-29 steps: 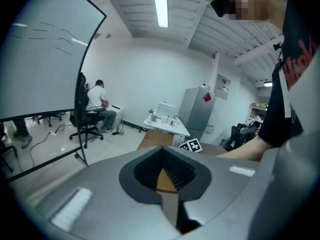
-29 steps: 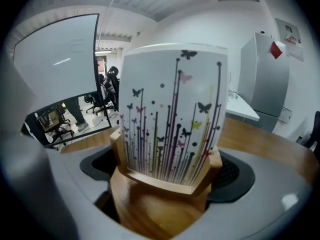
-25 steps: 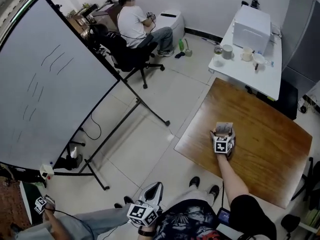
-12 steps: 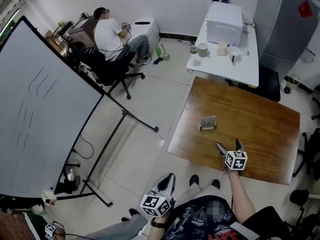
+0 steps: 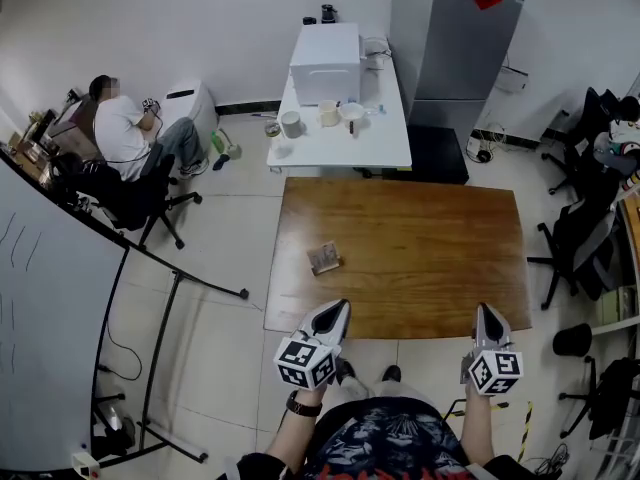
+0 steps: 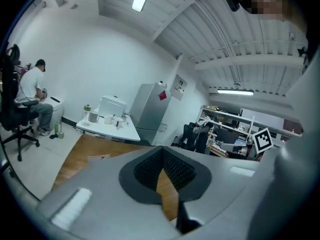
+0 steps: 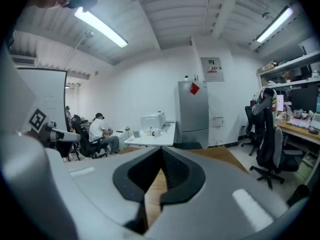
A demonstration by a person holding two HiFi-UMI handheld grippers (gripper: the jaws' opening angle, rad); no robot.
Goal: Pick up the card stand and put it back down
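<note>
The card stand (image 5: 323,258), a small wooden block holding a card, stands alone on the left part of the brown table (image 5: 430,258). It also shows small in the left gripper view, as the card stand (image 6: 99,158) left of the jaws. My left gripper (image 5: 338,310) hovers at the table's near edge, just short of the stand, its jaws together and empty (image 6: 161,150). My right gripper (image 5: 487,312) is held at the near right edge, far from the stand. Its jaws are closing down tip to tip with nothing between them (image 7: 161,150).
A white table (image 5: 385,148) behind the brown one carries a white box (image 5: 325,63) and mugs. A grey fridge (image 5: 455,48) stands at the back. A whiteboard on a stand (image 5: 50,298) is at left, a seated person (image 5: 125,133) beyond it, and office chairs (image 5: 580,243) at right.
A second ago my right gripper was at the card stand. It has let go and drawn back to the near table edge, and its jaws have gone from wide to shut. The stand stays on the table.
</note>
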